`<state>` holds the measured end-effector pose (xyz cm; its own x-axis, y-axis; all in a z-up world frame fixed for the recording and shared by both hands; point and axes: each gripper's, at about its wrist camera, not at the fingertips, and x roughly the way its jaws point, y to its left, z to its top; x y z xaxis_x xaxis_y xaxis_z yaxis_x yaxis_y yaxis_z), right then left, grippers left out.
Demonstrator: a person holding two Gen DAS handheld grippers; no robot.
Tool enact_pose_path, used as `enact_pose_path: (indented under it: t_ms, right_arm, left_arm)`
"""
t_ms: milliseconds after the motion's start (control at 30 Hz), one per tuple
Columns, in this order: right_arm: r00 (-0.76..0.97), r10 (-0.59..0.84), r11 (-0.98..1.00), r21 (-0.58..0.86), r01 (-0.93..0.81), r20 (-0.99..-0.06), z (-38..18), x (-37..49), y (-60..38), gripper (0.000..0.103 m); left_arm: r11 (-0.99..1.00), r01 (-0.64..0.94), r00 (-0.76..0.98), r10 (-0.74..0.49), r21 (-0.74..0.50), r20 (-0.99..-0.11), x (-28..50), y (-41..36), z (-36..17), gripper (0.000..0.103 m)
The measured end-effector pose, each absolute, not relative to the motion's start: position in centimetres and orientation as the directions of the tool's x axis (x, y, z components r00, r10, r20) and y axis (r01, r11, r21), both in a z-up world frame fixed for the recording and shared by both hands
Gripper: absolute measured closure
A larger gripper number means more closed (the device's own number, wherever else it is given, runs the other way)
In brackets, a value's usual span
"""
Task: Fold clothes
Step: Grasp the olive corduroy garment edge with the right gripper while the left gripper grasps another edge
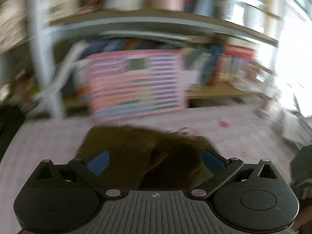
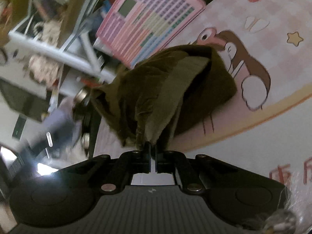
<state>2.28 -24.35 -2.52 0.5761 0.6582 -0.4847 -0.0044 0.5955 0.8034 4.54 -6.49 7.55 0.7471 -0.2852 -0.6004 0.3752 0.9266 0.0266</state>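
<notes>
An olive-green garment (image 2: pixel 165 89) lies bunched on a pink cartoon-print mat (image 2: pixel 263 29). My right gripper (image 2: pixel 151 146) is shut on a gathered edge of the garment and lifts it off the mat, so the cloth hangs in folds. In the blurred left wrist view the same garment (image 1: pixel 126 148) lies right under my left gripper (image 1: pixel 154 159), whose blue-padded fingers (image 1: pixel 98 161) stand wide apart above the cloth and hold nothing. The other gripper's body shows at the left of the right wrist view (image 2: pixel 85 117).
A pink chart board (image 2: pixel 150 19) leans at the mat's far edge; it also shows in the left wrist view (image 1: pixel 134 83). A grey metal shelf frame (image 2: pixel 58 54) with clutter stands behind it. A shelf (image 1: pixel 156 23) runs across above.
</notes>
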Motion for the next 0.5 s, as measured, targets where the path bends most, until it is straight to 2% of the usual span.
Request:
enact_pose_path:
  t_ms: [100, 200, 333, 500]
  right_arm:
    - [0.56, 0.674, 0.603, 0.797, -0.041, -0.482, -2.3, 1.2, -24.1, 0.1]
    - [0.569, 0.66, 0.612, 0.79, -0.028, -0.491, -2.1, -0.2, -25.3, 0.1]
    - [0.605, 0.635, 0.582, 0.812, 0.035, -0.481, -2.8, -1.2, -27.5, 0.1]
    - [0.645, 0.651, 0.477, 0.877, 0.063, -0.4, -3.3, -1.1, -28.9, 0.1]
  left_arm:
    - [0.859, 0.497, 0.699, -0.314, 0.121, -0.643, 6.4, -10.7, 7.4, 0.002]
    - [0.803, 0.577, 0.652, -0.343, 0.149, -0.676, 6.3, -13.1, 6.9, 0.008]
    - [0.737, 0.667, 0.578, -0.421, 0.108, -0.699, 3.9, -13.2, 5.6, 0.009]
    - [0.717, 0.689, 0.548, -0.424, 0.102, -0.721, 1.5, -11.4, 4.6, 0.01]
